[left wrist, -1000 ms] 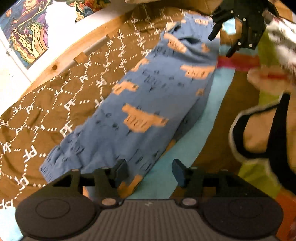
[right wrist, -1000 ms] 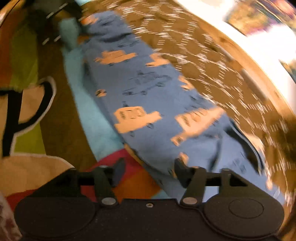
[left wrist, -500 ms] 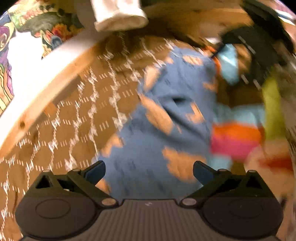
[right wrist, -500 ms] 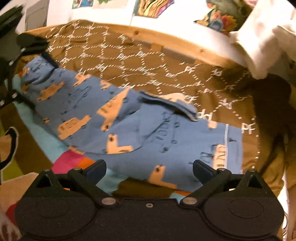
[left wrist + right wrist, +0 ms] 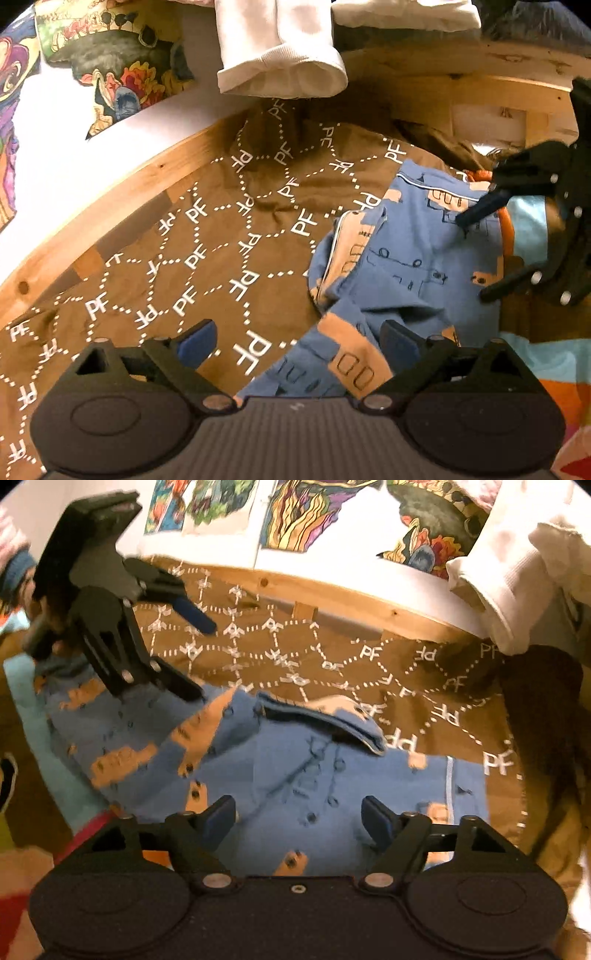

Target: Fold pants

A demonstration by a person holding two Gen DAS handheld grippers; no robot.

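Both claws have let go of the blue pants [image 5: 295, 775], now lying in a loose heap on the brown bedspread [image 5: 221, 240]: the left claw [image 5: 295, 341] and right claw [image 5: 298, 812] hover empty, jaws wide but narrowing, so another fold likely awaits.

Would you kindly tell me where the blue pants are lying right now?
In both wrist views the blue pants lie crumpled on the brown PF-patterned sheet, beside the striped blanket.
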